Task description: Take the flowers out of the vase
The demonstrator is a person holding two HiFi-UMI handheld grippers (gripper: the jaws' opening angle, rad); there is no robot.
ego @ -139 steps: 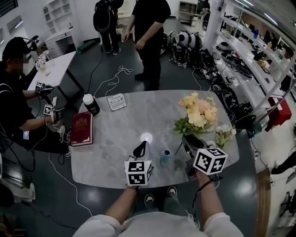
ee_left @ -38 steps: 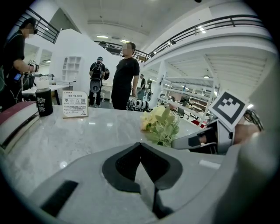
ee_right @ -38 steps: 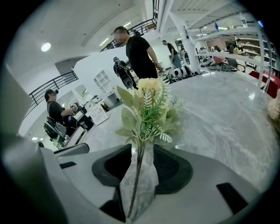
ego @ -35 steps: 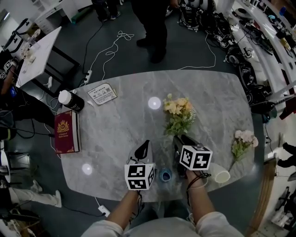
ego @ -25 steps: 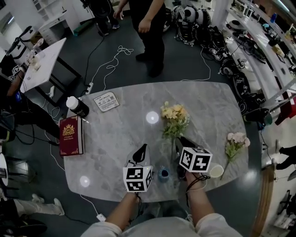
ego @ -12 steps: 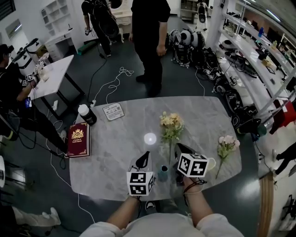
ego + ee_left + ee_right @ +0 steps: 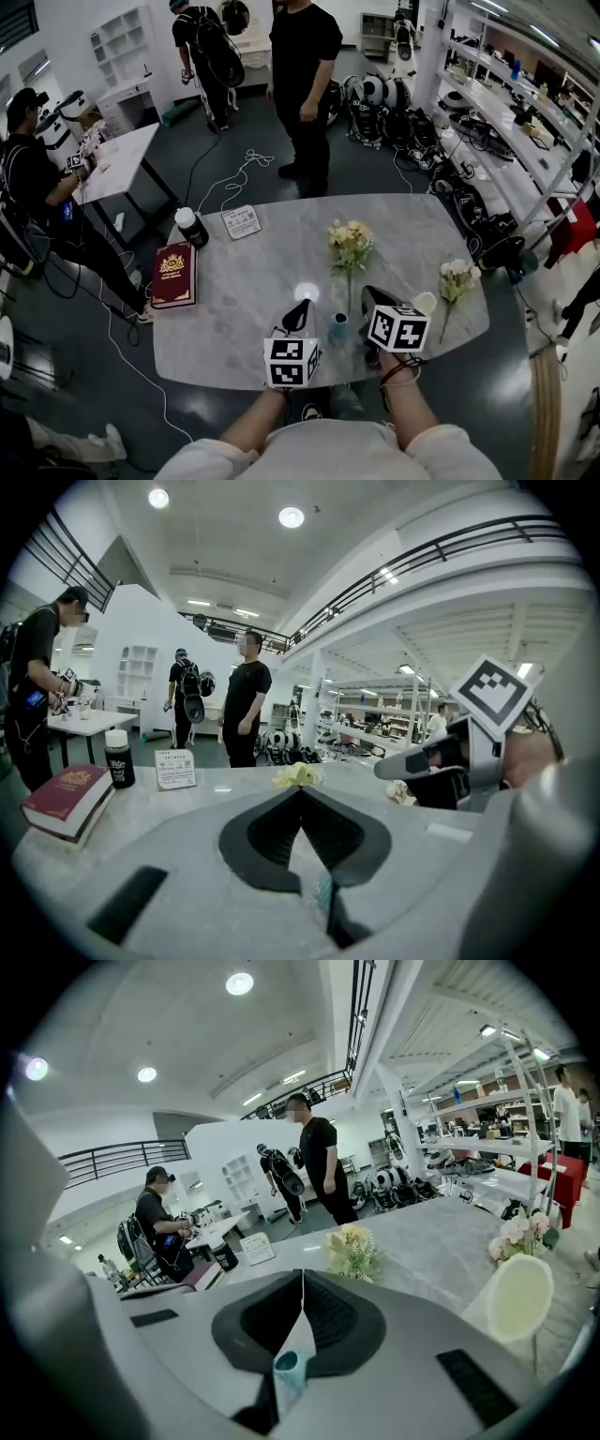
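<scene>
A small teal vase (image 7: 337, 325) stands near the table's front edge, between my two grippers. A bunch of yellow flowers (image 7: 351, 245) lies beyond it on the grey marble table (image 7: 281, 253), with its stem pointing back toward the vase. A pale pink and white bunch (image 7: 457, 276) lies by the right edge. My left gripper (image 7: 300, 308) is shut and holds nothing. My right gripper (image 7: 367, 293) has just been closing and is shut, with nothing between its jaws. In the right gripper view the yellow flowers (image 7: 353, 1252) lie past the right gripper (image 7: 302, 1281).
A cream cup (image 7: 424, 303) stands next to the right gripper. At the table's left are a red book (image 7: 174, 274), a black bottle (image 7: 190, 226) and a card (image 7: 243, 221). A person (image 7: 305, 66) stands past the far edge. Cables cross the floor.
Both grippers have lifted a little and sit nearer the table's front edge. The head view has tilted up and shows more of the room. The flower bunches and the vase stay put.
</scene>
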